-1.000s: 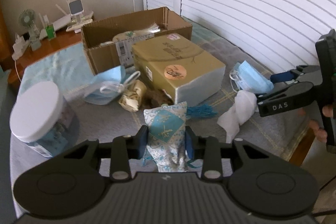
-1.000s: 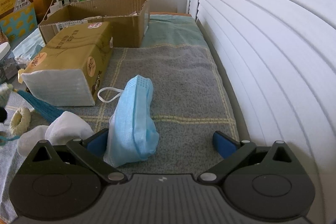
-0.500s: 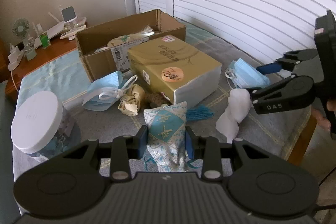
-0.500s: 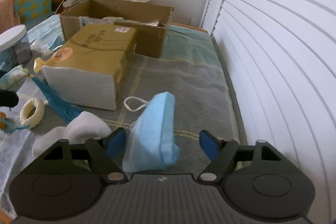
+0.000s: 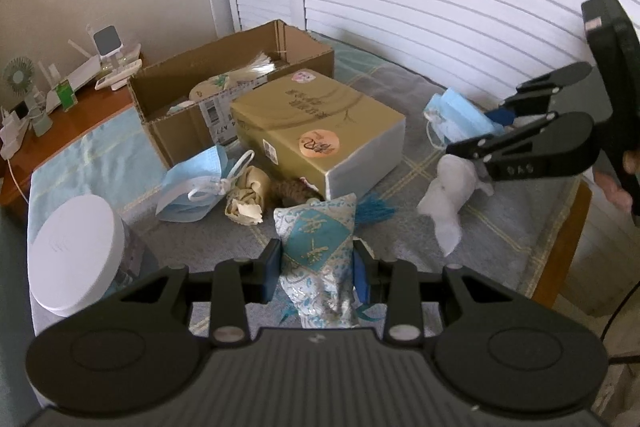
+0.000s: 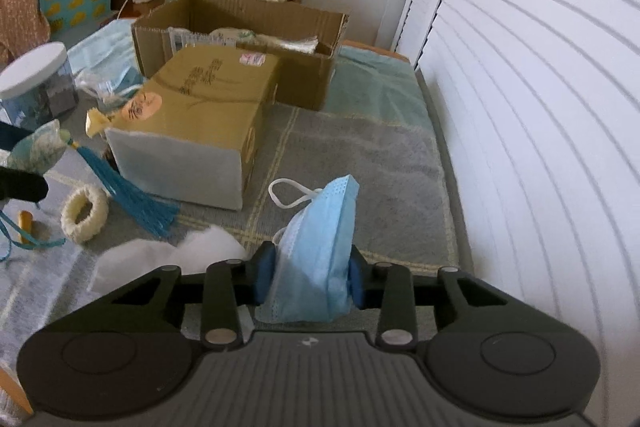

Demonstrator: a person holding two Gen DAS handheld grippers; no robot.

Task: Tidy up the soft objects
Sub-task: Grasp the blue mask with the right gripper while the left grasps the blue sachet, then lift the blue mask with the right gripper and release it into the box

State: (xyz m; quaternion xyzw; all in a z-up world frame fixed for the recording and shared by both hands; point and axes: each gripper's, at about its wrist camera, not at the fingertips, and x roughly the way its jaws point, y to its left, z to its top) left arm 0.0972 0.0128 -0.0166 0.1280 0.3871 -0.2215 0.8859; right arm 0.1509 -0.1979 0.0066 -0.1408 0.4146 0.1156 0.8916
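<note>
My left gripper [image 5: 317,269] is shut on a blue patterned sachet [image 5: 318,251] with a teal tassel [image 5: 374,211], held above the grey towel. My right gripper [image 6: 310,277] is shut on a blue face mask [image 6: 320,247] and lifts it off the towel; it also shows in the left wrist view [image 5: 500,123] at the right with the mask [image 5: 456,115]. An open cardboard box [image 5: 224,95] holding a few items stands at the back. A second blue mask [image 5: 192,185], a cream scrunchie [image 6: 84,213] and white cloth [image 5: 450,195] lie on the towel.
A gold tissue pack [image 5: 316,131] sits in the middle in front of the box. A white-lidded jar [image 5: 76,259] stands at the left. A wooden side table [image 5: 60,107] with a small fan and gadgets is behind. White shutters [image 6: 540,107] line the right side.
My right gripper has closed on the blue mask and raised it off the towel. My left gripper has risen a little, still holding the sachet.
</note>
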